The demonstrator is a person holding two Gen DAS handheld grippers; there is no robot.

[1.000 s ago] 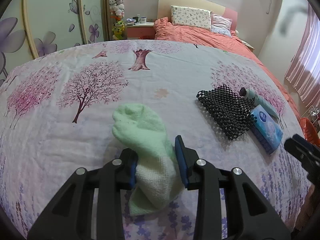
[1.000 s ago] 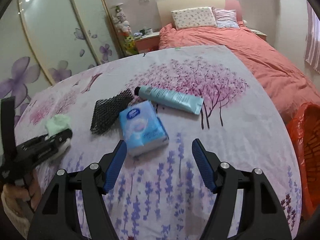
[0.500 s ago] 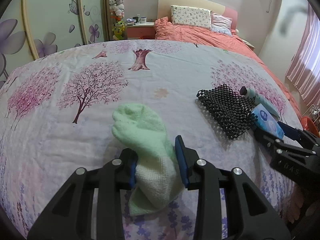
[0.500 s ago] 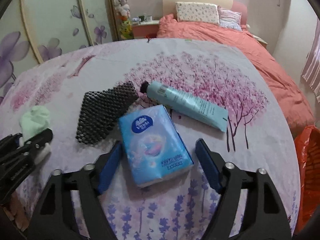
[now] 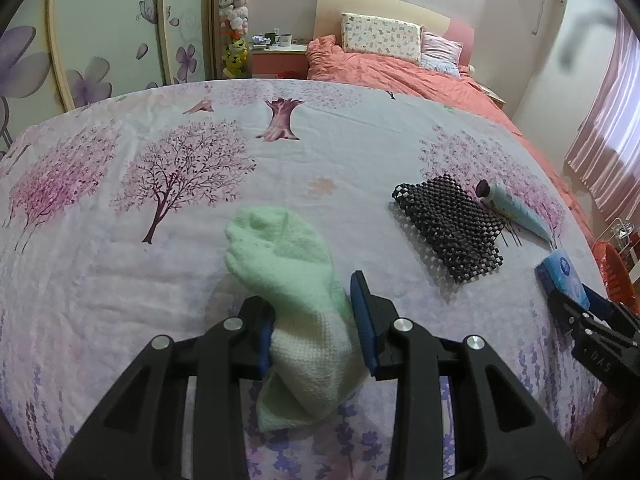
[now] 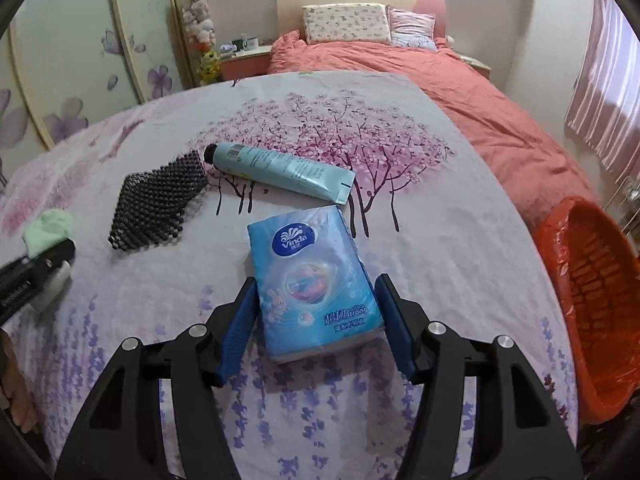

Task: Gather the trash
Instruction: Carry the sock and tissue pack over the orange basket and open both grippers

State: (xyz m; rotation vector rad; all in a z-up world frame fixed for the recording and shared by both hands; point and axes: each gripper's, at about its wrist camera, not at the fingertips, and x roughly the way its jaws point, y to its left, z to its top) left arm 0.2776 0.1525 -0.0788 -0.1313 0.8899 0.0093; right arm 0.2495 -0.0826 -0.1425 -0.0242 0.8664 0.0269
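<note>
The right gripper [image 6: 316,312] stands wide, straddling the near end of the blue Vinda tissue pack [image 6: 310,280], whose long axis runs straight ahead between its fingers, left of the orange-lined waste basket [image 6: 592,300].

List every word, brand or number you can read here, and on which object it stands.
"Vinda": white letters in the blue oval on the tissue pack.
"Strong": lower on the same pack; the Chinese characters beside it are too small to read.
Tube: barcode and print too blurred.
</note>
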